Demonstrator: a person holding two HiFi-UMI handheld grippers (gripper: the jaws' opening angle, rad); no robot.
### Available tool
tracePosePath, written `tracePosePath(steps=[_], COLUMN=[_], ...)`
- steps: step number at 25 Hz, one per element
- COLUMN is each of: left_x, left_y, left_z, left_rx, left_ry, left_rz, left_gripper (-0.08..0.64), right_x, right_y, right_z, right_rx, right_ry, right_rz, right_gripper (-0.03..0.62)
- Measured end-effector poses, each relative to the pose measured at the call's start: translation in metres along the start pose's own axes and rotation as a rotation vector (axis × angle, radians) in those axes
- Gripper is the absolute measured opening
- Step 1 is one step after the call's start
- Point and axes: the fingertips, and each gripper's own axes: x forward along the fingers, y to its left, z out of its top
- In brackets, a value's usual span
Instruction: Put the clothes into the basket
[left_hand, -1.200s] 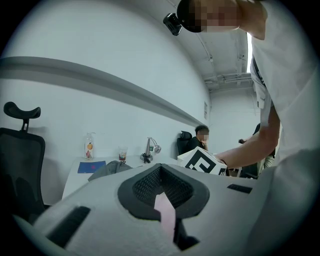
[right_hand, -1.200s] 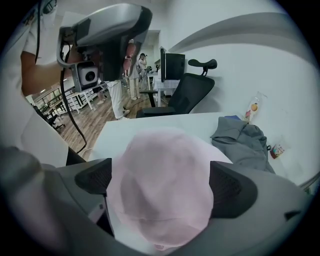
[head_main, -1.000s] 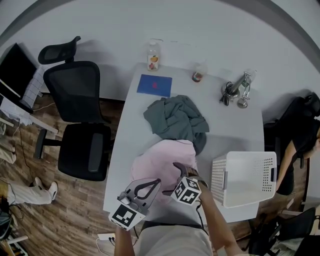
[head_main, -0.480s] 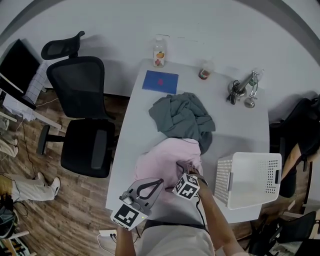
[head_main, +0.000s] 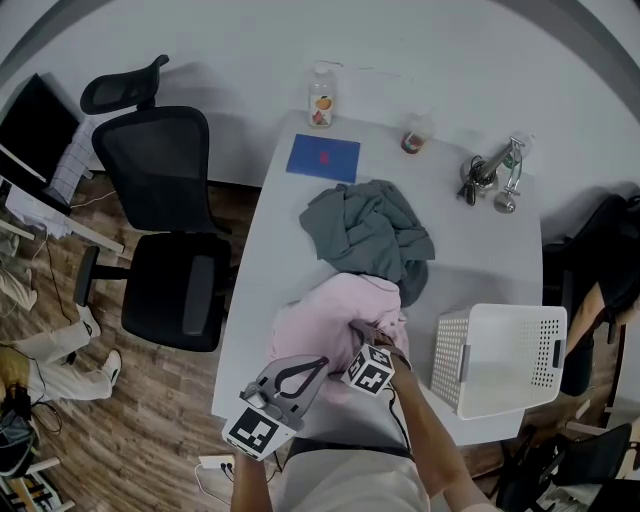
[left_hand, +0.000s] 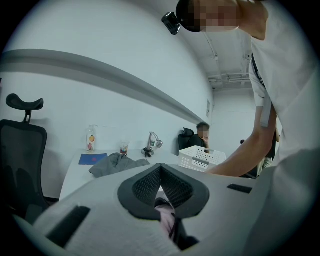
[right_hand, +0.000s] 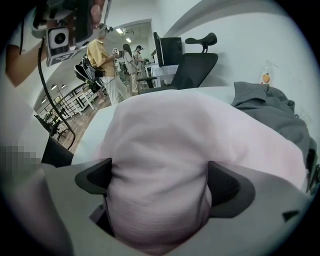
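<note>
A pink garment (head_main: 325, 320) lies bunched at the near end of the white table (head_main: 480, 255), and a grey garment (head_main: 365, 230) is heaped behind it. The white perforated basket (head_main: 450, 360) stands at the table's near right corner. My right gripper (head_main: 362, 335) is pushed into the pink garment (right_hand: 175, 150), jaws wide apart with the cloth bulging between them (right_hand: 160, 180). My left gripper (head_main: 322, 362) hovers at the front edge beside the pink garment, jaws shut tip to tip (left_hand: 160, 167), holding nothing. From the left gripper view the grey garment (left_hand: 112, 162) and basket (left_hand: 202, 157) lie ahead.
A blue book (head_main: 323, 158), a bottle (head_main: 321, 100), a cup (head_main: 415, 135) and a metal desk lamp (head_main: 490, 175) stand at the table's far end. A black office chair (head_main: 165, 230) is left of the table. A seated person (head_main: 600, 300) is at the right edge.
My right gripper has pushed a little further into the pink garment. The left gripper has stayed near the table's front edge, still shut.
</note>
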Motion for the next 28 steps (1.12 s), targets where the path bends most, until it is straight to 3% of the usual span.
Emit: tracePosePath(steps=[9,13,18,23,28], left_x=[-0.002,-0.003,-0.003,0.0,0.003], left_y=[0.001,0.002,0.002,-0.001,-0.004], left_z=[-0.005,-0.006,-0.008,-0.008,-0.008], left_rx=[-0.016,-0.018,-0.022,-0.011,0.007], left_ry=[0.005,0.005,0.007,0.012,0.019], left_rz=[0.004,0.006,0.001,-0.016,-0.037], left_gripper=[0.006,0.006,0.006,0.006,0.006], right_x=[0.007,0.006,0.001,-0.003,-0.013], right_y=[0.006,0.008,0.007,0.008,0.011], right_z=[-0.001,-0.001,0.002,0.005,0.01], right_rx=[0.018,0.044,0.101,0.166,0.238], right_ry=[0.007,0.017,-0.02,-0.055,-0.114], right_rz=[0.023,0.03,0.022,0.024,0.044], right_gripper=[0.533,0.463,0.308,0.235,0.207])
